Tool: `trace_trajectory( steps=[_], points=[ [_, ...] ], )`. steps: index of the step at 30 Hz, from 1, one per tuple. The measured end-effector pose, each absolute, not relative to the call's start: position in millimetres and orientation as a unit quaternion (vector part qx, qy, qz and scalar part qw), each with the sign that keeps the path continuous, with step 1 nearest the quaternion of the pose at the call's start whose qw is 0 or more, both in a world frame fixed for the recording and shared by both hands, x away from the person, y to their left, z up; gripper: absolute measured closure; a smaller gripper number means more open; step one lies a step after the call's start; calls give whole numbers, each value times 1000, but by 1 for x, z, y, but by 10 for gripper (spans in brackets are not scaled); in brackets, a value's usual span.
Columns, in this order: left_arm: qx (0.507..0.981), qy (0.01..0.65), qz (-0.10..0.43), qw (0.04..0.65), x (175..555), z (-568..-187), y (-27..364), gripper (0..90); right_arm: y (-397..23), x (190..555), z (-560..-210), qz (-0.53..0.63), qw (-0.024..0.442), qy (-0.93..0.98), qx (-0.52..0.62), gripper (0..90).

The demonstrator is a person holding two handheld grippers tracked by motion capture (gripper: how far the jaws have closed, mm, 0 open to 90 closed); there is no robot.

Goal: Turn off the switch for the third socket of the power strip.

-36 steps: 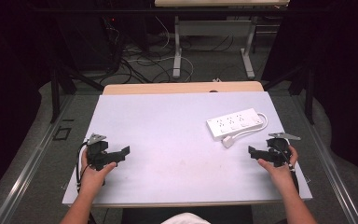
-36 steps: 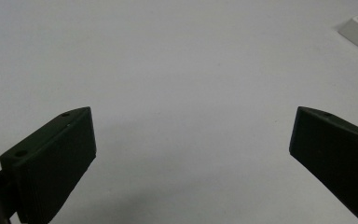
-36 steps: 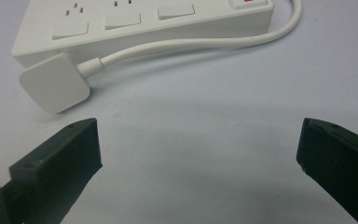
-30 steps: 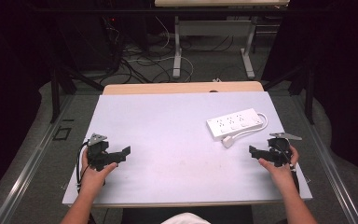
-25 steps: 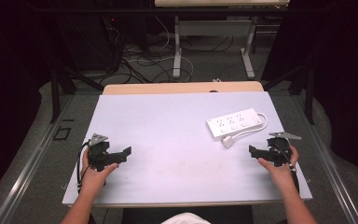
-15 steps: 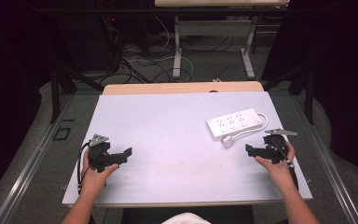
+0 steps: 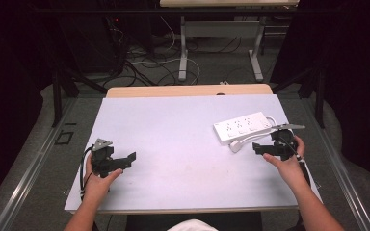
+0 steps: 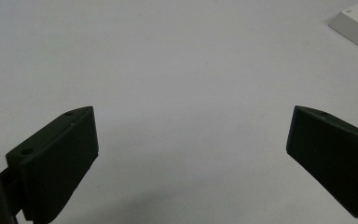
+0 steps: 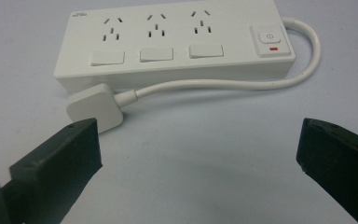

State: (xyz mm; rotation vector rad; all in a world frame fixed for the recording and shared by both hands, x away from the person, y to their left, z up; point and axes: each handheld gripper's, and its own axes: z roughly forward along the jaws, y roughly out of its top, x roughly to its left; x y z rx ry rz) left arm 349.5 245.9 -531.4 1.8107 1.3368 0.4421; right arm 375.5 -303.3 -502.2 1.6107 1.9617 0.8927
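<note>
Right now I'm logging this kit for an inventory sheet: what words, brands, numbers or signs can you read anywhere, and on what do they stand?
Small grey print at one top corner of the white plastic three-socket power strip: too small and blurred to read.
Power symbol, a circle with a stroke, on the strip's square white switch button, above a red mark.
White flat square plug on the strip's cable: no text visible.
</note>
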Motion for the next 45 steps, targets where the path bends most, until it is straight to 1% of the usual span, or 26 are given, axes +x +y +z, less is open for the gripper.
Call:
trace_trajectory(
  steps=[23,33,37,43,45],
  points=[
    [722,528,186,406,348,-533,246,8,-284,400,-473,316,202,738,561,0],
    [721,528,190,407,349,-533,246,8,-275,411,-466,303,196,751,553,84],
    [720,528,192,407,349,-533,246,8,-273,416,-466,298,190,757,550,147],
    [723,527,189,404,349,-533,246,8,-268,423,-467,289,187,765,544,165],
    [723,527,190,403,349,-533,246,8,-264,427,-467,289,190,768,539,202]
  ],
)
